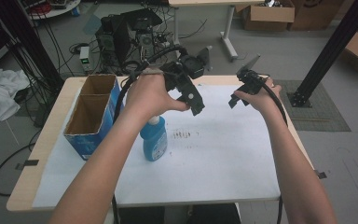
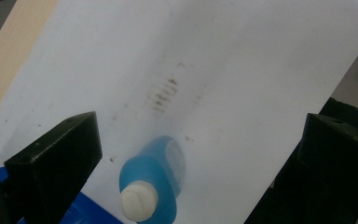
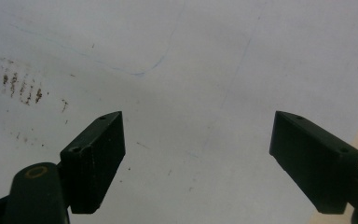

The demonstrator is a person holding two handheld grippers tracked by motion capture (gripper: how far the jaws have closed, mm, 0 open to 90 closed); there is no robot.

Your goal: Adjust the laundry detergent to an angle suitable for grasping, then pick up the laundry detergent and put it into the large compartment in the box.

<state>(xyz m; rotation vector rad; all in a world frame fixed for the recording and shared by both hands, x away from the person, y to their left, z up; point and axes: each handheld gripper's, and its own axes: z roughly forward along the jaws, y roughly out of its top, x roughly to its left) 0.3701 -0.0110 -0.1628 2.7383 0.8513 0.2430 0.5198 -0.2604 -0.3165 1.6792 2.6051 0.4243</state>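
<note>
Left gripper (image 2: 193,172) hangs released over the blue bottle (image 2: 153,184), likely lining up a grab; right gripper (image 3: 198,163) spread wide over bare white sheet (image 3: 205,56), holding nothing.

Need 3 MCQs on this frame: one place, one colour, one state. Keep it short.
1. Where does the bottle stand?
A. inside the box
B. on the white sheet beside the box
C. on the floor

2. What colour is the bottle's cap?
A. white
B. red
C. black

3. How is the left claw?
A. shut on the bottle
B. shut on nothing
C. open above the bottle

Key: 1 B, it stands on the white sheet right of the cardboard box. 2 A, the left gripper view shows a white cap. 3 C, its jaws stand wide apart with the bottle below.
</note>
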